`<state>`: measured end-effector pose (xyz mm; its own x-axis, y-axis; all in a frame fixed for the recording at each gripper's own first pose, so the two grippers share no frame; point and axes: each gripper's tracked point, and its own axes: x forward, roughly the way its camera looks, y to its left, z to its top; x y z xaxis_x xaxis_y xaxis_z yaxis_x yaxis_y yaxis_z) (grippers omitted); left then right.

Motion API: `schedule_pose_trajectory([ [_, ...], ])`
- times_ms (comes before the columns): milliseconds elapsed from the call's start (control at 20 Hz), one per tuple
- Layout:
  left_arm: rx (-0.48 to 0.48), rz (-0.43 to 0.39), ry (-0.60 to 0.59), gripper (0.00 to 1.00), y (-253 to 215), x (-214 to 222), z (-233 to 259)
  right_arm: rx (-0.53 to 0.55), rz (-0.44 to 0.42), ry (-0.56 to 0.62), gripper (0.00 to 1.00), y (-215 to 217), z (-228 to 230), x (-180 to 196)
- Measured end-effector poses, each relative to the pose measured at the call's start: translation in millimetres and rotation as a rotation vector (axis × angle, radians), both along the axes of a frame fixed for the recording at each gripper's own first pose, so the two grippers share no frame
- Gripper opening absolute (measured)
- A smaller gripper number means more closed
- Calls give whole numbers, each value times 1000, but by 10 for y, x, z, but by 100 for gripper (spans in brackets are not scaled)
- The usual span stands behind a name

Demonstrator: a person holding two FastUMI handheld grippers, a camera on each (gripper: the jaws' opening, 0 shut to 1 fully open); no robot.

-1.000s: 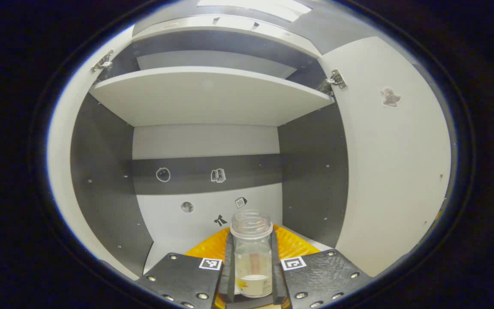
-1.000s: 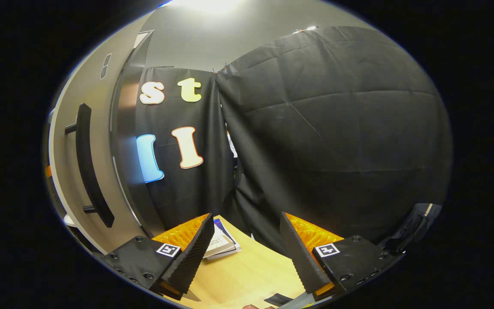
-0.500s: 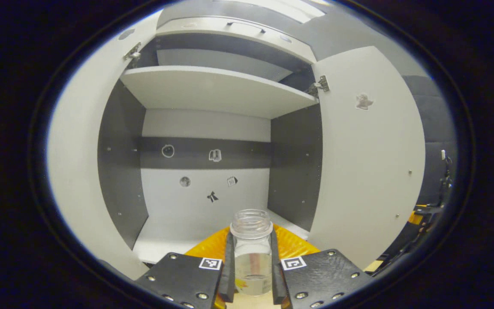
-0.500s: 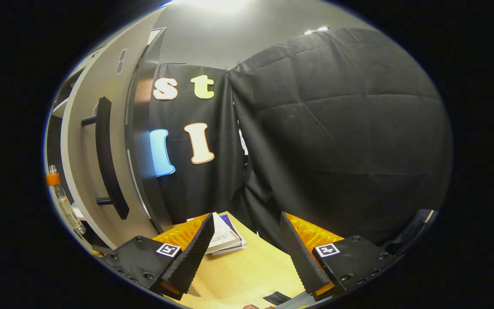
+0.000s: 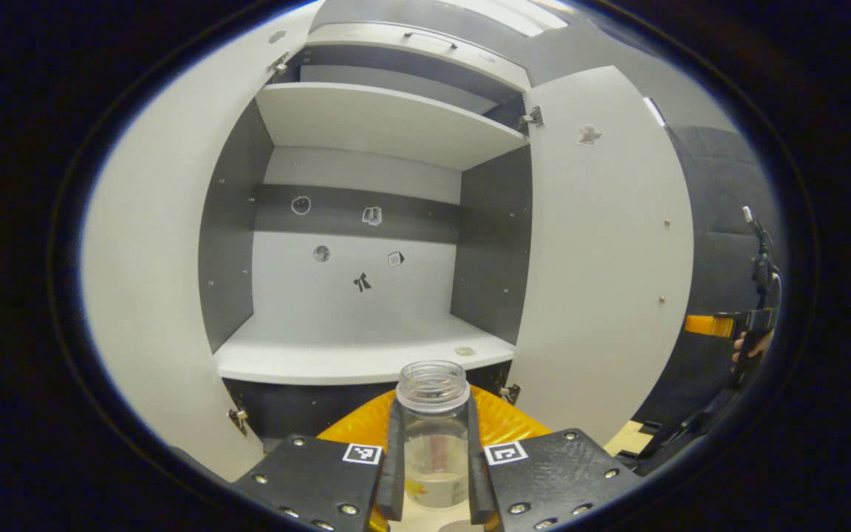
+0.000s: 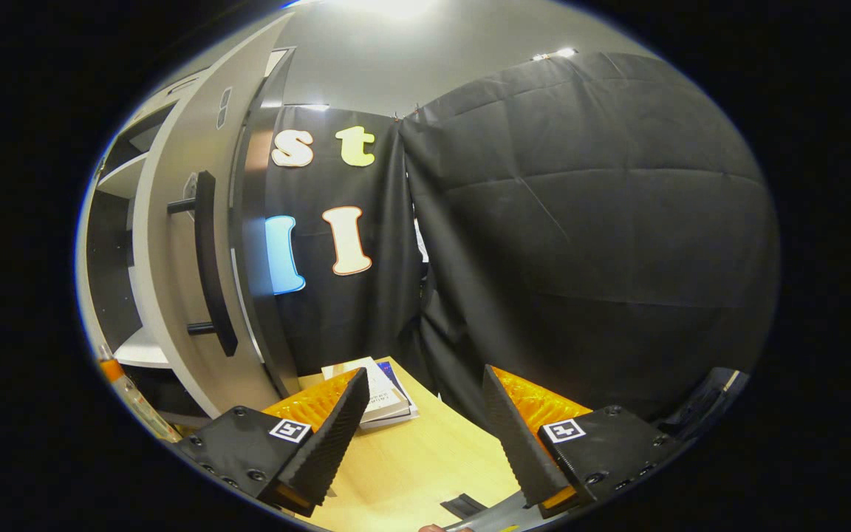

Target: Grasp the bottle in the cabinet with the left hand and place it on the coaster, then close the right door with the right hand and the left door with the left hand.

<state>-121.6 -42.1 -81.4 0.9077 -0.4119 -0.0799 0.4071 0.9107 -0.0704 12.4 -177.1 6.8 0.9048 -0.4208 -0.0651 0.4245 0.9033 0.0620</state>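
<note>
left gripper [image 5: 433, 473] clamps bottle [image 5: 433, 436] (upright) | cabinet [image 5: 366, 347] doors open

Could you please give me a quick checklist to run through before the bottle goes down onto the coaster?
1. Grip: left gripper has its jaws closed on both sides of the bottle: ok.
2. Bottle upright, open mouth up: ok.
3. Bottle out of the cabinet, in front of the lower shelf: ok.
4. Coaster located: cannot tell, it is not identifiable from here.
5. Right gripper open, holding nothing, free for the right door: ok.
6. Both doors open, right door handle unobstructed: ok.
</note>
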Motion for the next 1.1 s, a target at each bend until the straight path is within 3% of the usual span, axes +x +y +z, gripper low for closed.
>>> schedule_pose_trajectory([
  [350, 9, -21, 19, 36, -176, -376, -771, -21, 11, 7, 96, 99, -54, -192],
  [400, 9, -26, 22, 39, -206, -415, -881, -23, 17, 5, 96, 120, -67, -230],
  [450, 11, -35, 26, 36, -240, -456, -988, -25, 23, 3, 97, 152, -63, -246],
  [900, 42, -65, 78, 37, -356, -582, -1737, -49, 40, 20, 96, 278, -144, -398],
  [1000, 73, -63, 83, 31, -368, -575, -1882, -44, 36, 43, 96, 258, -189, -435],
  [1050, 77, -65, 85, 43, -389, -580, -1929, -45, 29, 54, 96, 241, -200, -448],
  [1100, 78, -68, 87, 43, -415, -582, -1968, -43, 23, 65, 96, 223, -227, -456],
])
